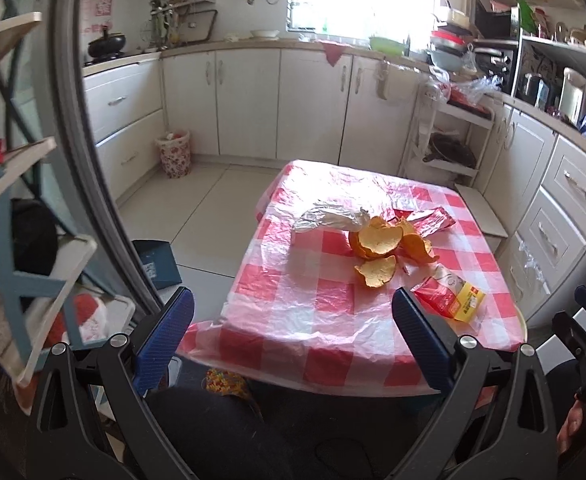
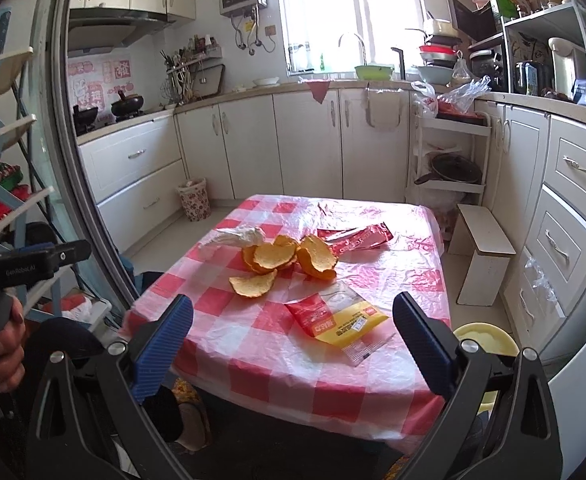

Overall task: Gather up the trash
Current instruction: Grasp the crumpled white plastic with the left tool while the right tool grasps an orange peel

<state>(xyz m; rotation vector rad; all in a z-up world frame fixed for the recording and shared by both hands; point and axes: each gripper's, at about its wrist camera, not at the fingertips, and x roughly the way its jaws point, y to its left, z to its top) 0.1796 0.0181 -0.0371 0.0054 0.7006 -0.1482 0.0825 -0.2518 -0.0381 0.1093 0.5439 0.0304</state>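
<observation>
Trash lies on a small table with a red-and-white checked plastic cover [image 1: 313, 304] [image 2: 253, 356]. Orange peels [image 1: 377, 240] [image 2: 277, 258] lie in a pile mid-table. A crumpled white plastic wrapper [image 1: 329, 218] [image 2: 235, 237] lies left of them. A red foil wrapper [image 1: 429, 218] [image 2: 357, 238] lies behind them. A red-and-yellow packet [image 1: 453, 300] [image 2: 341, 322] lies near the front right. My left gripper [image 1: 293, 308] is open and empty, above the table's near edge. My right gripper [image 2: 293, 312] is open and empty, just short of the packet.
A floral waste basket [image 1: 174, 153] [image 2: 194, 199] stands on the floor by the far-left cabinets. A white step stool [image 2: 483, 254] and a yellow stool [image 2: 485, 340] stand right of the table. A shelf rack [image 1: 9, 184] is at the left. Cabinets line the back and right walls.
</observation>
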